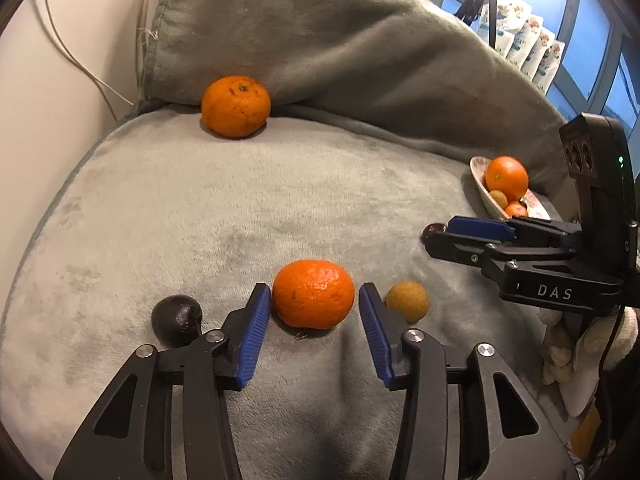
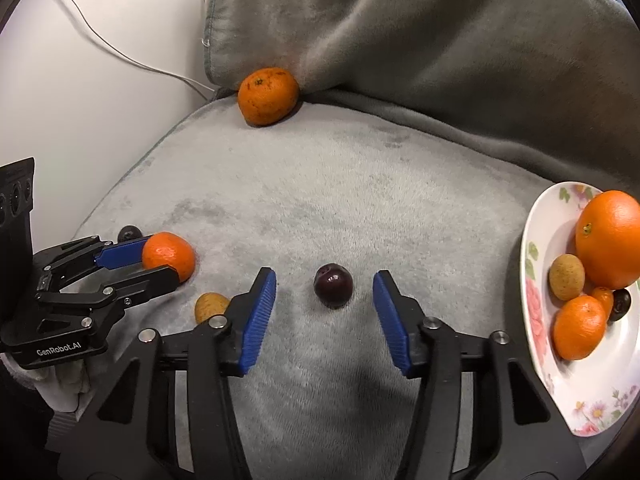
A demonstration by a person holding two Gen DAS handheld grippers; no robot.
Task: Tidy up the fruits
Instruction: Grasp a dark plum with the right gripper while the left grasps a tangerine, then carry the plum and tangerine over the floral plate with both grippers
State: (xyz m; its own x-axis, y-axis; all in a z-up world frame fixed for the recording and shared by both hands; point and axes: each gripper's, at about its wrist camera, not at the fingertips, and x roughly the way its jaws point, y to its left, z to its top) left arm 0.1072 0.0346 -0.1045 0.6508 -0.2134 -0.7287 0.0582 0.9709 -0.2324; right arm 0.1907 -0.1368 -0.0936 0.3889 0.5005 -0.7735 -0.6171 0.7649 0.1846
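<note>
The left gripper [image 1: 314, 300] is held open, its blue pads set either side of a mandarin [image 1: 313, 294] on the grey blanket [image 1: 200, 208]; contact cannot be confirmed. A dark plum [image 1: 176, 320] is noted just left of it, a small brown fruit [image 1: 407, 301] just right. The right gripper [image 2: 324, 292] is likewise spread apart, a dark cherry [image 2: 333, 285] lying between its pads, untouched. A second mandarin [image 2: 268, 96] is observed against the blanket fold. Several fruits are seen gathered on the floral plate [image 2: 536, 320] at right.
</note>
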